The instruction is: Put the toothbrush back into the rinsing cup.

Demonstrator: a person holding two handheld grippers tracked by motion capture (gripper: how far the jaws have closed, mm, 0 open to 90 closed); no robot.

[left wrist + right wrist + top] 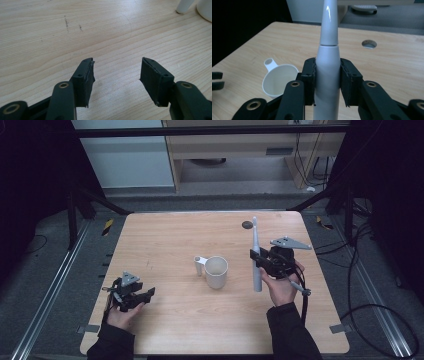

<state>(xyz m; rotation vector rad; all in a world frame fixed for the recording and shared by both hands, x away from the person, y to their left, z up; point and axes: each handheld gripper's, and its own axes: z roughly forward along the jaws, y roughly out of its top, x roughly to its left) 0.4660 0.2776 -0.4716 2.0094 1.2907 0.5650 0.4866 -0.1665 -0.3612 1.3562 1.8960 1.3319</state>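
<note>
Wooden tabletop, pale grain, round cable hole near the far edge. White cup near the middle, upright, open mouth up, handle sticking out to the left. In the right gripper view, same cup low at the left, beyond the jaws.

Right gripper held above the tabletop, just right of the cup. Jaws closed tight on the white body of an electric toothbrush, pads pressed to both sides. Toothbrush rising between the jaws, slim neck pointing toward the far edge, thicker end toward the near edge.

Left gripper low at the near left, well apart from the cup. Jaws spread wide, nothing between them but bare wood. Cup base and handle just visible at the upper right corner of the left gripper view.
</note>
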